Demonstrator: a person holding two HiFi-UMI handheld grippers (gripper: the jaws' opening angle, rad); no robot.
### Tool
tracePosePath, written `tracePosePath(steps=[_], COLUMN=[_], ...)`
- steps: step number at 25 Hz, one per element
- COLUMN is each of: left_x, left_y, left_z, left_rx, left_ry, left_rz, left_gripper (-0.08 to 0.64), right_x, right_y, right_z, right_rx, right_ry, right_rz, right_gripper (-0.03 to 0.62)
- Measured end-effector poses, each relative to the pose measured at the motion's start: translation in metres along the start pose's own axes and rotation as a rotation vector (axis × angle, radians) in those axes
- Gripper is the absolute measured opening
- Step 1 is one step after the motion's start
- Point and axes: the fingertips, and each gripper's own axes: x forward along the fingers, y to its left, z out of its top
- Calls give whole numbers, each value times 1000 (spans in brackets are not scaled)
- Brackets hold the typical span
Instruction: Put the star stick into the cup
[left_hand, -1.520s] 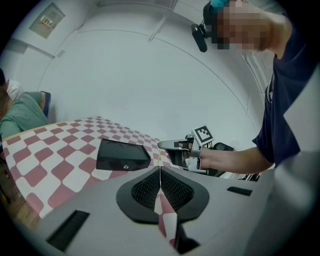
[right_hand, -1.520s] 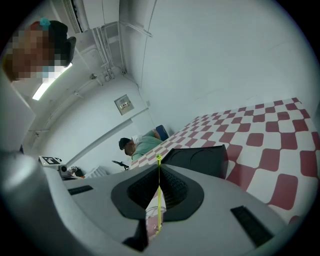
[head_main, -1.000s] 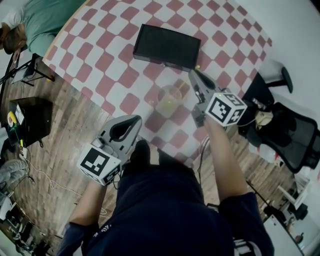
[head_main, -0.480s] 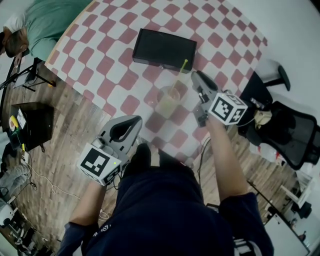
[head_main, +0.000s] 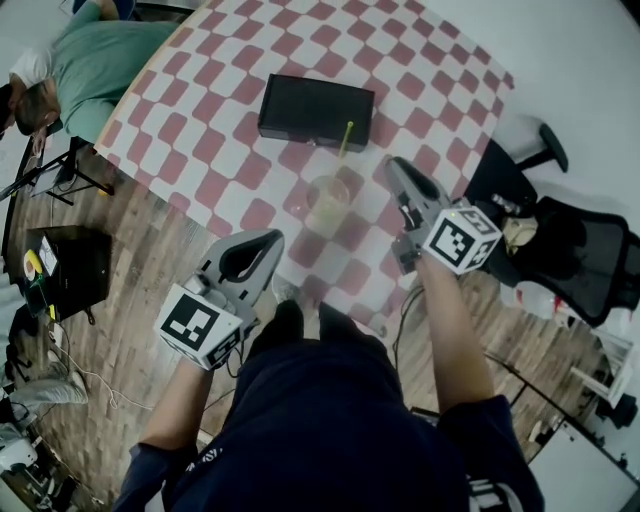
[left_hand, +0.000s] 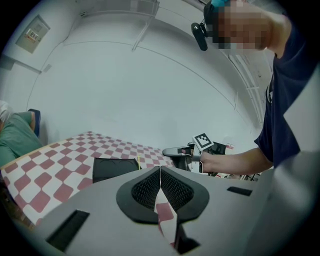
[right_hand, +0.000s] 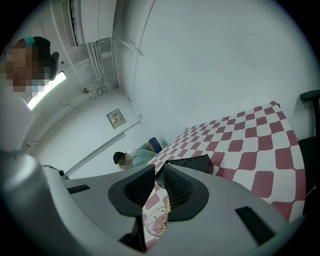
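Note:
A clear plastic cup stands on the red-and-white checked table. The yellow-green star stick stands in it, leaning up toward the far side. My right gripper hovers just right of the cup, apart from it, jaws slightly open and empty. In the right gripper view the cup shows through the gap between the jaws of the gripper. My left gripper hangs at the table's near edge, shut on nothing. The left gripper view, along that gripper's shut jaws, shows the stick.
A flat black box lies just beyond the cup. A person in a green shirt sits at the table's far left. A black office chair stands to the right, and a dark case sits on the wooden floor at left.
A second ago my right gripper was over the cup; it has since drawn back to the right, and the stick now stands free in the cup. The left gripper has stayed still.

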Motion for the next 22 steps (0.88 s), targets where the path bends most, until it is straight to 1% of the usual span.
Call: tracePosePath(steps=[5,11,17,22], left_x=[-4,-7,-8,-7], left_y=[-9,-20,-26,-30], left_z=[11,22,28,28], left_rx=[27,63,76,83], left_ry=[-13,-17,-26,-28], left_rz=[-13,-34,-52,-68], left_gripper=[34,34,34,34], right_x=[-23,-45,-62,-70], right_y=[29,61,86,100], right_z=[12,16,17,15], right_rx=[-31,-99,-137,-173], right_ry=[-27,-25,-29,-14], right_rz=[29,64,99,127], right_gripper=[56,31,21,17])
